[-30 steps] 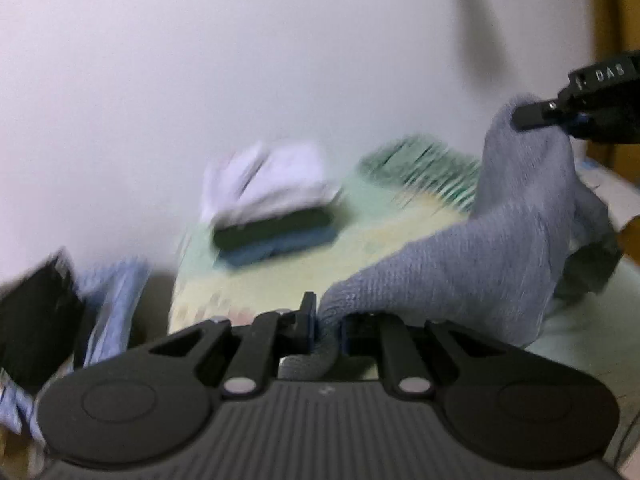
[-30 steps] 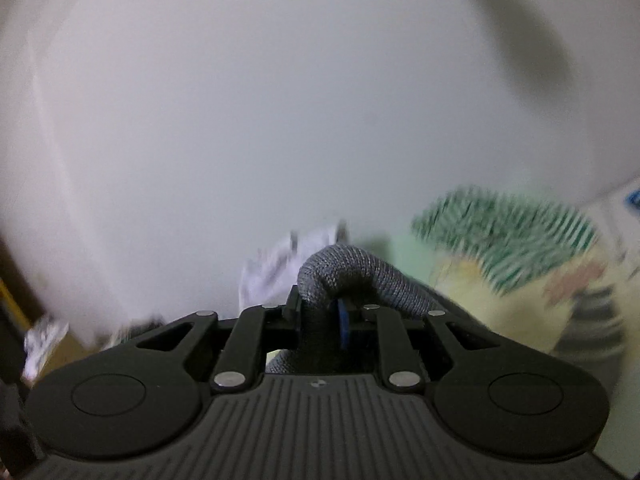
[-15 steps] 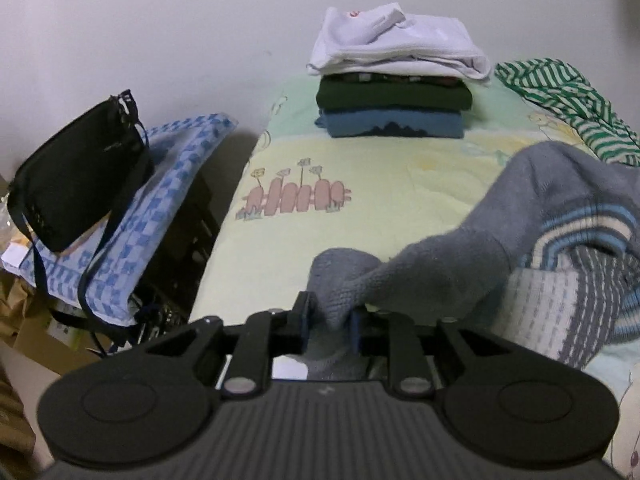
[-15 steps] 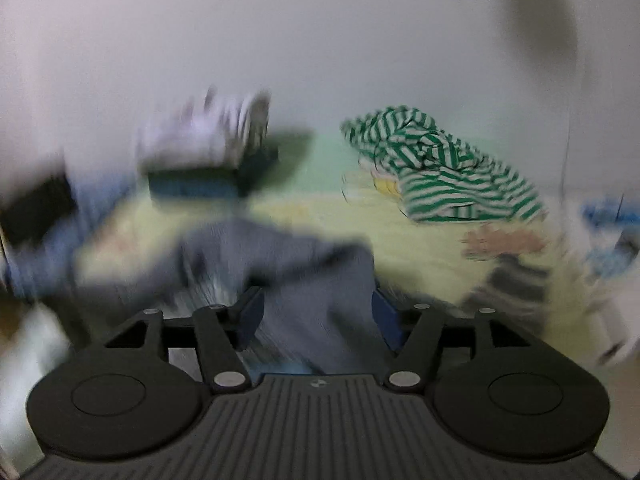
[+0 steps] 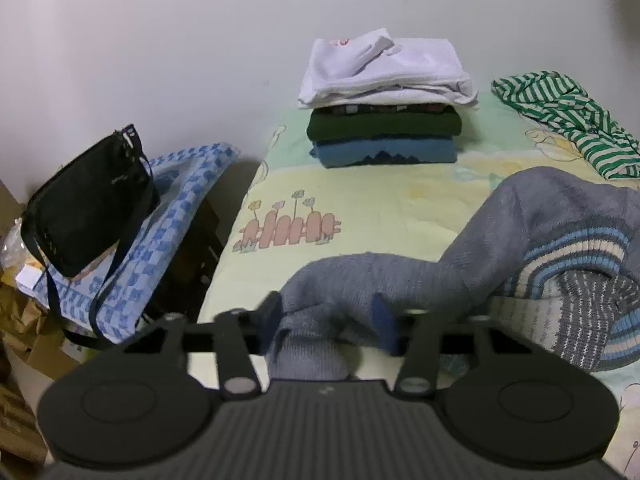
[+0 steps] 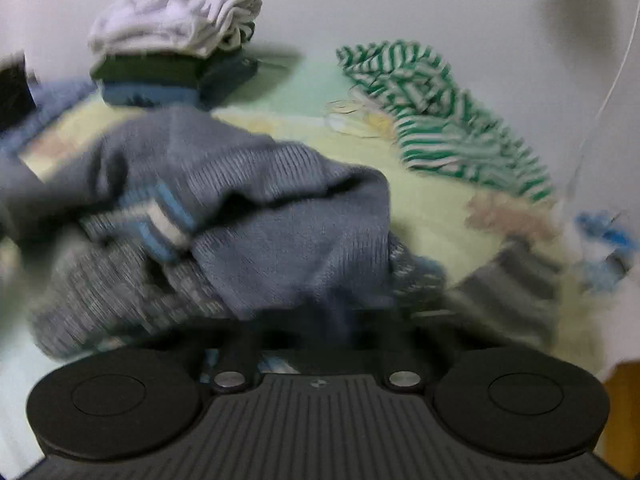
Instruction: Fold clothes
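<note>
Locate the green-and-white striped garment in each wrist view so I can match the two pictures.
Left wrist: the striped garment lies crumpled at upper right, on the bed by the wall.
Right wrist: it sits right of centre in the upper half, blurred.
Shared landmark: the folded stack topped with white, left of it in both.

Motion blur smears the right gripper [image 6: 320, 320], its fingers hidden under the grey sweater [image 6: 280, 216].

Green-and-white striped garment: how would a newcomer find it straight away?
Start at the pale yellow cartoon-print bed sheet against the white wall. Right of the folded stack of white, dark green and blue clothes lies the crumpled green-and-white striped garment. It is the only green-striped piece, and unfolded.
</note>
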`<state>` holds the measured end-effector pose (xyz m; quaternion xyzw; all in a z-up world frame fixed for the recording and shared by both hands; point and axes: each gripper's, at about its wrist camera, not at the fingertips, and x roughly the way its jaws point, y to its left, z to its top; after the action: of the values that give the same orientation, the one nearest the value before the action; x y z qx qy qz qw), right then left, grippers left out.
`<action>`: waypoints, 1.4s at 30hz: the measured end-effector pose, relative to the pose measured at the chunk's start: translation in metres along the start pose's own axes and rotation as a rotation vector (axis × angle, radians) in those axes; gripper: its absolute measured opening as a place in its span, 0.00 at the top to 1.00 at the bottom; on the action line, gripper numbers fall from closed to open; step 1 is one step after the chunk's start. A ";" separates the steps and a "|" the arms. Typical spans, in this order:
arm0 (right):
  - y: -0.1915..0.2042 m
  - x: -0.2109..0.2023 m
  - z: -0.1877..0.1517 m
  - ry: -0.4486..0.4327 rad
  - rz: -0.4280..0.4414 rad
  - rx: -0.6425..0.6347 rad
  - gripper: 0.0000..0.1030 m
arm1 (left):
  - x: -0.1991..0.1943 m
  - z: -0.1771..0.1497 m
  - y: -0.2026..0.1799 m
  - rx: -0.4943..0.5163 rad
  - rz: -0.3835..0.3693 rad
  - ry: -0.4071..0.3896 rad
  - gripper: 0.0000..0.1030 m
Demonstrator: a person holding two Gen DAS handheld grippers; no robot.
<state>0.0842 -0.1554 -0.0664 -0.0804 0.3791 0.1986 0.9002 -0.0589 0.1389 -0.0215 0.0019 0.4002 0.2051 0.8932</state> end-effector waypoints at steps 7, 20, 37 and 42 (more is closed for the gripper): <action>-0.017 -0.013 0.054 -0.129 0.047 0.043 0.87 | 0.003 0.016 -0.005 0.009 -0.037 -0.002 0.74; 0.010 0.005 0.017 -0.082 -0.017 -0.326 0.28 | 0.025 -0.009 -0.094 0.363 -0.168 -0.049 0.19; -0.043 0.052 0.131 -0.214 0.101 0.227 0.96 | 0.112 0.120 -0.086 0.098 -0.113 -0.032 0.53; -0.053 0.067 0.135 -0.198 0.016 0.240 0.74 | 0.113 0.122 -0.095 0.167 -0.066 -0.043 0.33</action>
<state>0.2369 -0.1437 -0.0200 0.0507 0.3103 0.1659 0.9347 0.1304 0.1136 -0.0350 0.0675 0.3966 0.1412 0.9046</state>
